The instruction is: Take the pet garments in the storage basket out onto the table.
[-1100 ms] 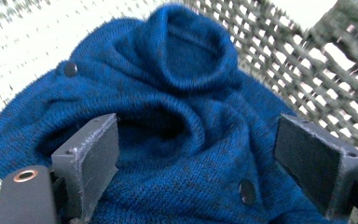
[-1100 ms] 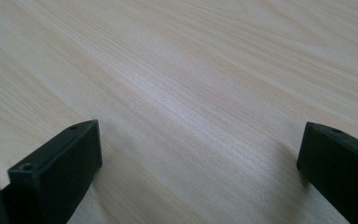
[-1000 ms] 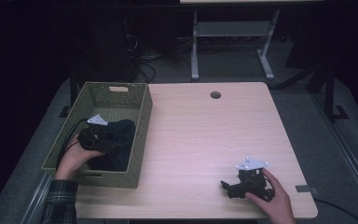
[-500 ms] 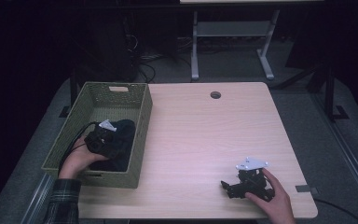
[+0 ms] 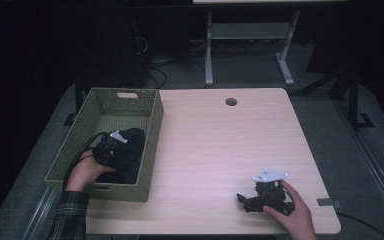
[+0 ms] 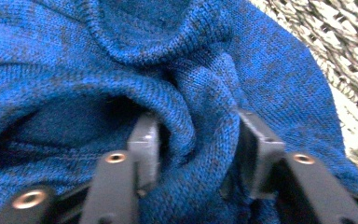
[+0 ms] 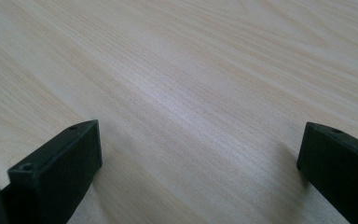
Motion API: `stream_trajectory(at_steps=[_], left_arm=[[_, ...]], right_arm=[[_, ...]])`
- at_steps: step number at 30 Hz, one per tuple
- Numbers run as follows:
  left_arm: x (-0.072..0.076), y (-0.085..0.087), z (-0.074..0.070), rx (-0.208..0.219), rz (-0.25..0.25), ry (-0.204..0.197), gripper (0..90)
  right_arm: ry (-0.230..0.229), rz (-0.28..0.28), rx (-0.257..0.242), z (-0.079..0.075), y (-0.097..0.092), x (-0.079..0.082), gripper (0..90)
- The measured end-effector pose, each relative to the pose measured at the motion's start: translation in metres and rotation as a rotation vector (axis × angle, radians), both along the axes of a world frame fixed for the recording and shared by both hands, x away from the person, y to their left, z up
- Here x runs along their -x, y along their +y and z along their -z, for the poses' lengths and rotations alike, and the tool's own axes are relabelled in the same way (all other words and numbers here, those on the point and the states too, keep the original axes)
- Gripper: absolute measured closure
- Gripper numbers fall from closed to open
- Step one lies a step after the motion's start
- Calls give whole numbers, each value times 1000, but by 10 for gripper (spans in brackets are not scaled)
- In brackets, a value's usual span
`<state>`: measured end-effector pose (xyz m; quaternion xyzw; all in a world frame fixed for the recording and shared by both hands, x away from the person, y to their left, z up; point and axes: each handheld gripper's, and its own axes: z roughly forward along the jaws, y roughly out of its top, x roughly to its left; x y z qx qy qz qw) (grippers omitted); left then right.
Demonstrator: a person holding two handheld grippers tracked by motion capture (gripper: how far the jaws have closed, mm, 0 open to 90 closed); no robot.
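Left gripper has just closed, pinching a blue knit fold; overhead, it sits inside the green basket; right gripper gapes wide

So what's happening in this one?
A person works at a light wooden table with a hand-held gripper in each hand. The left hand-held gripper is down inside the green woven basket, and its jaws have just been closing on a fold of the blue knitted garment lying there, with the fabric bunched between them. The right hand-held gripper rests open on the bare tabletop near the front edge, holding nothing.
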<state>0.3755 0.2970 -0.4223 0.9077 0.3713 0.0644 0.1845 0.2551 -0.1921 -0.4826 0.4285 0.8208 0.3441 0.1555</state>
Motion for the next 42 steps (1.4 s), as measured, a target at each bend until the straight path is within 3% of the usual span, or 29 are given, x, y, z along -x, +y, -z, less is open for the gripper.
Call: stream_trajectory(at_steps=[5,17,34,42], left_arm=[[-3,5,-4,42,-28,22,655],[-3,17,-18,169,-87,-20,693],[2,35,-46,300,-170,-175,700],[8,42,-63,394,-199,-234,700]], right_arm=[[-1,-1,0,0,0,0,0],[-1,-4,2,0,0,-1,0],[-1,-4,2,0,0,-1,0],[-1,-4,2,0,0,-1,0]])
